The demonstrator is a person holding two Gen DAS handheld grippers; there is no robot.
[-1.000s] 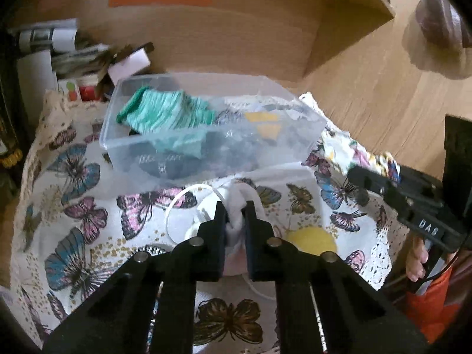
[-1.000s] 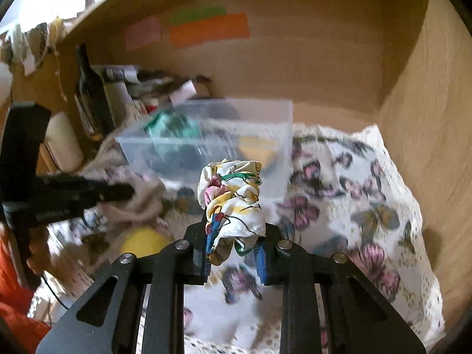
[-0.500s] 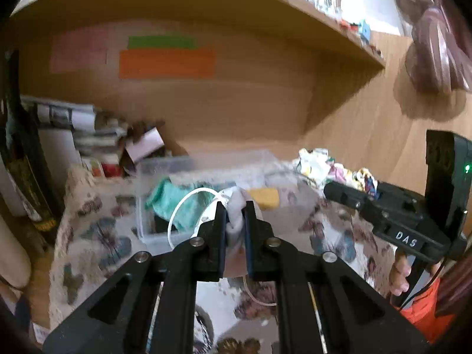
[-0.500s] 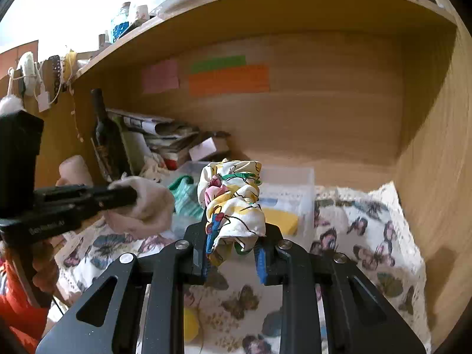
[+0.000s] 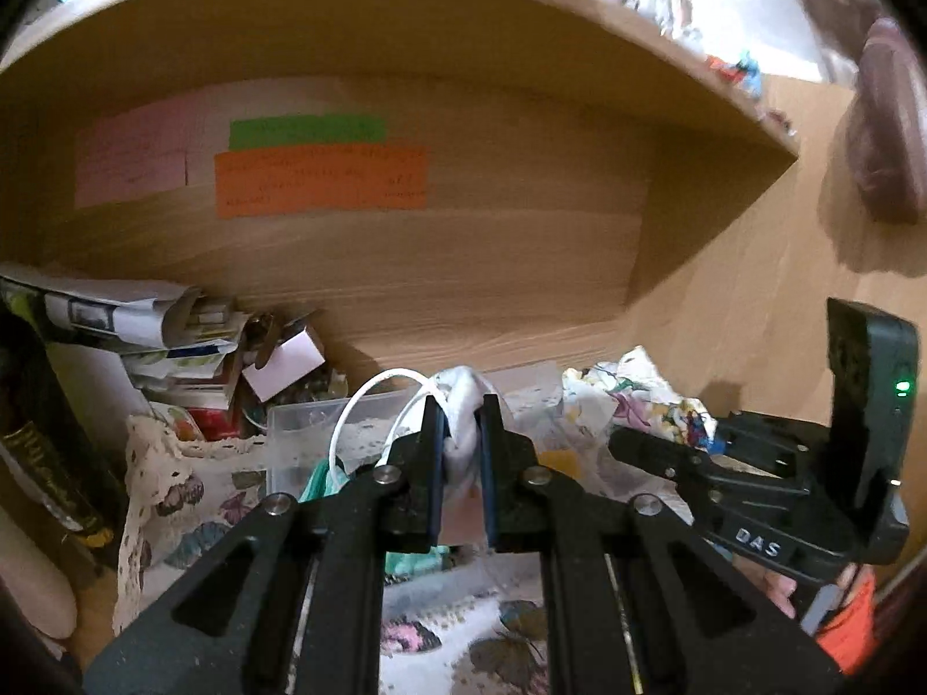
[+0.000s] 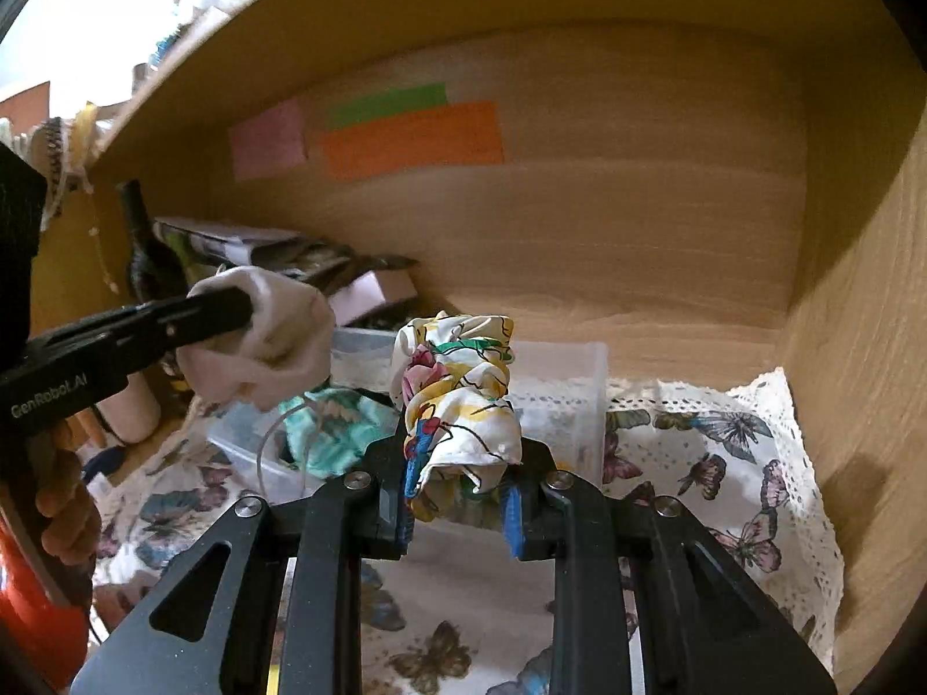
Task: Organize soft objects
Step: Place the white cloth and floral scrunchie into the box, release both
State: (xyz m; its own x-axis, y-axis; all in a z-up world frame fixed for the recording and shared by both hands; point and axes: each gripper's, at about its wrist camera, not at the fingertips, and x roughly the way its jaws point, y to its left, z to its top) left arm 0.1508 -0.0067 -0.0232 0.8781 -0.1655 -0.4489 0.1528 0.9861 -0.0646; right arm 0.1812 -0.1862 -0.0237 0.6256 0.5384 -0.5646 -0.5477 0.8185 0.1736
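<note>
My left gripper is shut on a white face mask with white ear loops, held up above the clear plastic bin. In the right wrist view the mask hangs as a pale bundle from the left gripper. My right gripper is shut on a floral scrunchie, held up in front of the bin. A teal cloth lies in the bin. The scrunchie shows at right in the left wrist view.
A butterfly-print cloth covers the shelf floor. Papers, boxes and a dark bottle crowd the back left. Wooden back wall with coloured notes, side wall at right.
Both grippers have risen with their loads, so the bin and cloth sit lower in view. The left gripper lifted the mask off the cloth.
</note>
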